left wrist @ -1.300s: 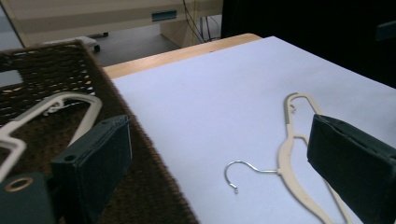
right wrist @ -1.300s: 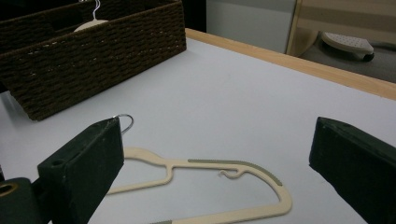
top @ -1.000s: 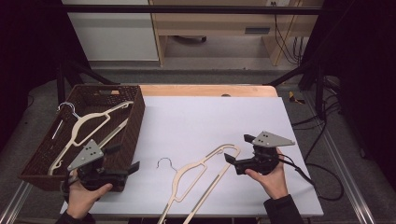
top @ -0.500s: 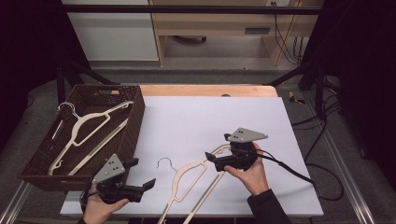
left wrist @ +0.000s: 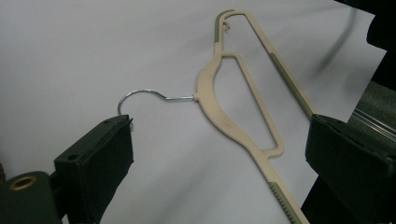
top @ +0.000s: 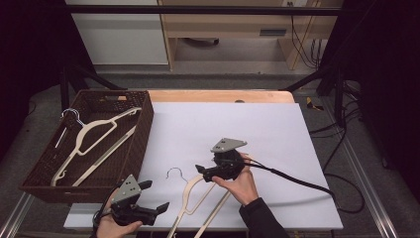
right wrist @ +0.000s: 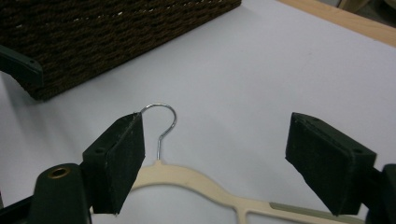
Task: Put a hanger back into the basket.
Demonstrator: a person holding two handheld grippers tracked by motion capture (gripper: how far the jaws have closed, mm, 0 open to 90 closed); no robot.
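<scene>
A cream plastic hanger [top: 190, 196] with a wire hook [top: 174, 173] lies on the white table near its front. My right gripper [top: 202, 172] hovers over the hanger's neck, pointing left. In the right gripper view the hanger [right wrist: 187, 175] lies between and below the jaws of my right gripper [right wrist: 215, 135], which have just been closing but stand apart and are not touching it. My left gripper [top: 154, 196] is low at the front left edge. In its own view my left gripper [left wrist: 219, 140] has its jaws wide, and the hanger [left wrist: 210, 93] lies beyond them.
A dark woven basket [top: 138, 144] stands at the table's left, with another cream hanger [top: 94, 131] inside. A wooden strip [top: 223, 95] runs along the table's far edge. The right gripper's cable [top: 297, 181] trails off to the right across the white surface [top: 247, 124].
My right gripper has moved left, from the hanger's right end to over its neck, and its jaws have narrowed. My left gripper has sunk toward the front edge and swung right toward the hanger.
</scene>
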